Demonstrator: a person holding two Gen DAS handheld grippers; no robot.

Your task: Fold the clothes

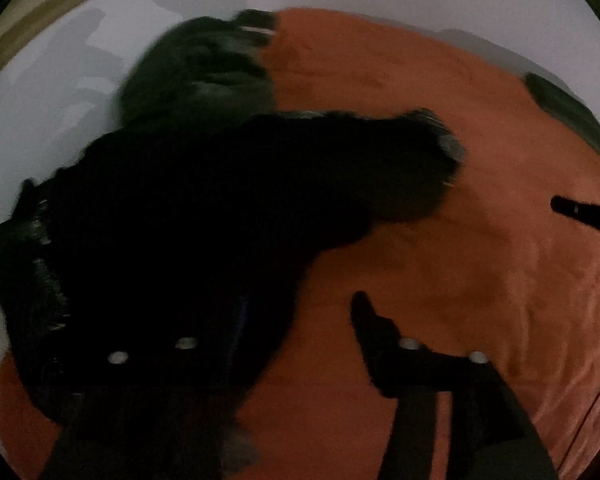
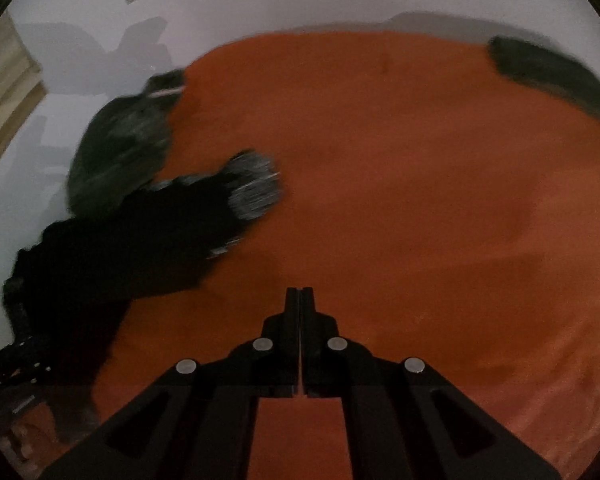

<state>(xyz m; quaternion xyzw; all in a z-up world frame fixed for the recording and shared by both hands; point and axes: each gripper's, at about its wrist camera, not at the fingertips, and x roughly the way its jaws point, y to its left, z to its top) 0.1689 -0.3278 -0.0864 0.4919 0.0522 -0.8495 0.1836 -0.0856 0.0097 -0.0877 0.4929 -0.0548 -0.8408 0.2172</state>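
Orange blanket (image 2: 400, 168) lies mostly bare; black sweater (image 2: 140, 232) heaped at its left edge, dark garment (image 2: 548, 72) at far right corner. Left gripper (image 1: 300, 320) spread, empty; right gripper (image 2: 300, 300) pressed together, empty.

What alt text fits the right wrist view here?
The right gripper, jaws shut and empty, hangs over an orange cloth. A black garment with a pale ribbed cuff lies at left, a dark green garment behind it; the frame is blurred.
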